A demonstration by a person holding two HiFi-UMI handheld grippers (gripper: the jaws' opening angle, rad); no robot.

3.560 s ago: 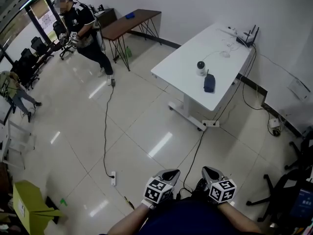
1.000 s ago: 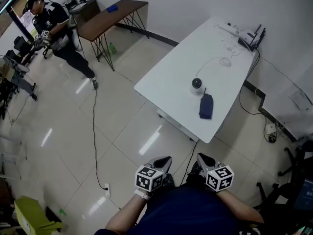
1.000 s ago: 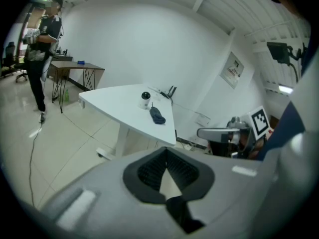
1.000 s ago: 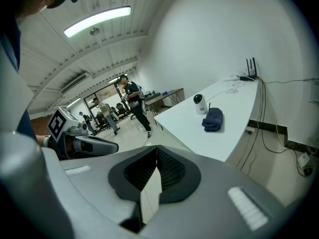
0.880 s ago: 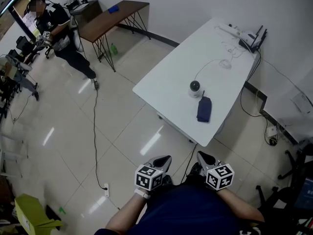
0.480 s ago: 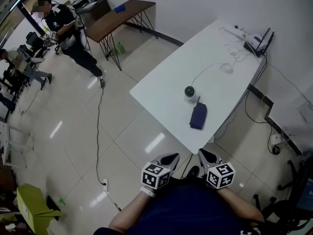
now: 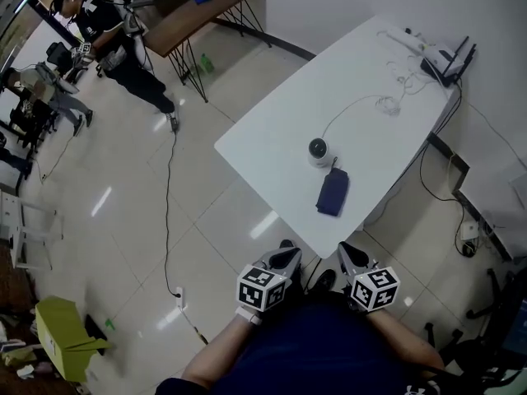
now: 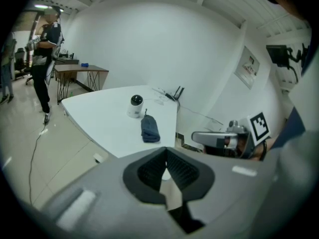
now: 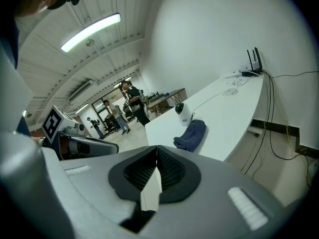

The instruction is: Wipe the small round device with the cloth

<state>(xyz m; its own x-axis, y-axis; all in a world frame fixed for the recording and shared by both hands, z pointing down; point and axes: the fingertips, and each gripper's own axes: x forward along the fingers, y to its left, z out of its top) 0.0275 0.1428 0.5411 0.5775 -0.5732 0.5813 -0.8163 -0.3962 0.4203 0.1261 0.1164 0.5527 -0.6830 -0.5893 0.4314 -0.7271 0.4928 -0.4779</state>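
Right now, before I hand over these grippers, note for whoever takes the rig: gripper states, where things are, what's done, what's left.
Left gripper: shut, empty, held close to the body, short of the table.
Right gripper: shut, empty, alongside the left.
Small round device: upright on the white table, near its close end.
Cloth: dark blue, folded, lying on the table right beside the device, on the near side.
Done: nothing; cloth not picked up, device not wiped.
Left: step in, grasp the cloth, wipe the device.
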